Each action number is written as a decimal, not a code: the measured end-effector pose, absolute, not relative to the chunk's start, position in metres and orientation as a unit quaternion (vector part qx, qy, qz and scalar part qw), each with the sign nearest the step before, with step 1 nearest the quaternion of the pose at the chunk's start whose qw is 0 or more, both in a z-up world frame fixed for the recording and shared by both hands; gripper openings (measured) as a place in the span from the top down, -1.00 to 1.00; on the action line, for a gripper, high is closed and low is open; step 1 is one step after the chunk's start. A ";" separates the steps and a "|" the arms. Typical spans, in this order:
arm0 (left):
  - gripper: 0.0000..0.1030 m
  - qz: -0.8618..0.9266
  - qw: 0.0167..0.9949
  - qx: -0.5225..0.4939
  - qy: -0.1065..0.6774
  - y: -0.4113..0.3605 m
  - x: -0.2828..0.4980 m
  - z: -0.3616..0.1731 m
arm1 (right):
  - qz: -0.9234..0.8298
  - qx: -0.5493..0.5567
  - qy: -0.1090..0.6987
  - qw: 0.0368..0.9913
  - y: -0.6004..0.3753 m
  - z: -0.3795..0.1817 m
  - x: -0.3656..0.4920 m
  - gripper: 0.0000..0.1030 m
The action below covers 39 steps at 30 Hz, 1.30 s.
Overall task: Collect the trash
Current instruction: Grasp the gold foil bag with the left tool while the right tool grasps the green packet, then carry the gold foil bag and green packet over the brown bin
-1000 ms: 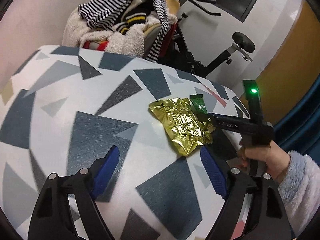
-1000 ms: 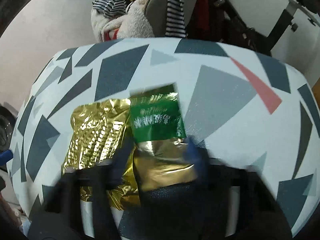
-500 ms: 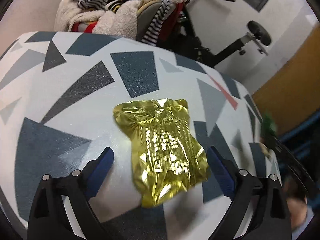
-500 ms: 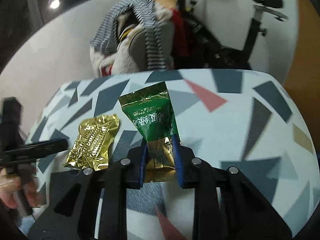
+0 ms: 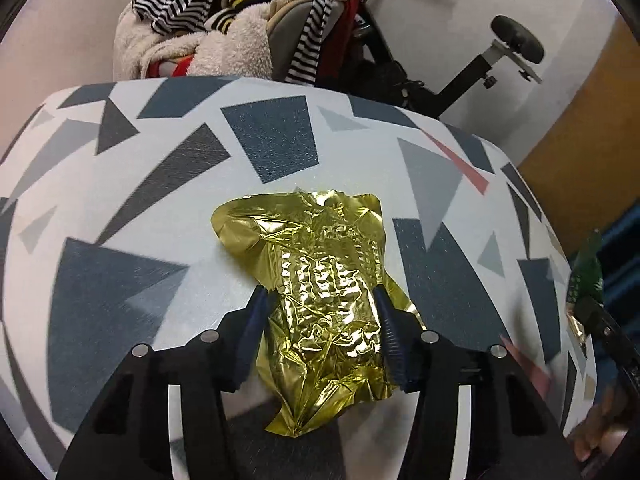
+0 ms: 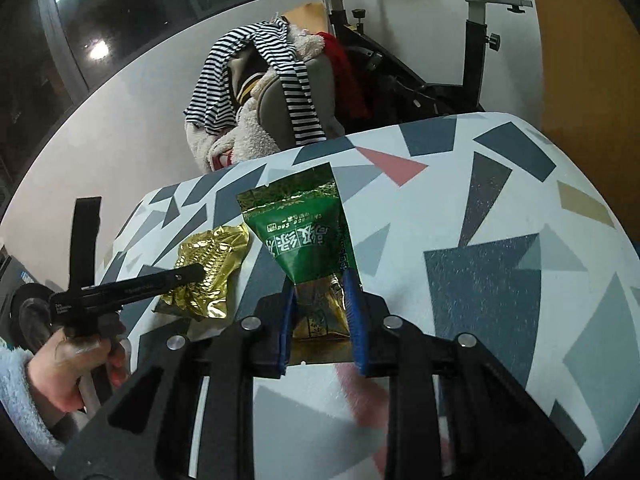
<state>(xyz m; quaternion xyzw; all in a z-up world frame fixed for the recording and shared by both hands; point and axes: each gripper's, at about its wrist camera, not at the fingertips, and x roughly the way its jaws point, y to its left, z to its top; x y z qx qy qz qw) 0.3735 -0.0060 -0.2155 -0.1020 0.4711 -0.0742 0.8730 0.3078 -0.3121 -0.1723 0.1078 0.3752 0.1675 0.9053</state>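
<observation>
2 wrappers counted: 1 gold wrapper (image 5: pixel 320 280) flat on patterned surface (image 5: pixel 120 280), straddled by left claw (image 5: pixel 318 312), fingers apart. 1 green packet (image 6: pixel 300 236) clamped in right claw (image 6: pixel 318 292), held up right of gold wrapper.

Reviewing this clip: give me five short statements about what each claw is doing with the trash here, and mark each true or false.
1. The right claw is shut on the green packet. True.
2. The gold foil wrapper lies between the blue fingers of the left claw. True.
3. The green packet lies flat on the patterned table. False: it stands up from the right claw, clamped by its lower end.
4. The gold foil wrapper is smooth and folded neatly. False: it is crumpled and wrinkled.
5. A trash bin stands on the table beside the wrapper. False: no bin shows in either view; behind the table are clothes heaped on a chair and an exercise bike.
</observation>
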 end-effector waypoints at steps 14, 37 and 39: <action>0.00 -0.115 0.897 -0.066 0.422 0.009 0.248 -0.166 | 0.191 0.051 0.386 0.901 -0.277 -0.159 0.235 0.49; -0.01 -0.154 0.919 -0.043 0.361 0.023 0.054 -0.141 | 0.235 -0.009 0.399 0.886 -0.248 -0.178 0.103 0.49; -0.01 -0.156 0.919 -0.039 0.359 0.024 0.044 -0.143 | 0.240 -0.009 0.403 0.883 -0.245 -0.183 0.092 0.49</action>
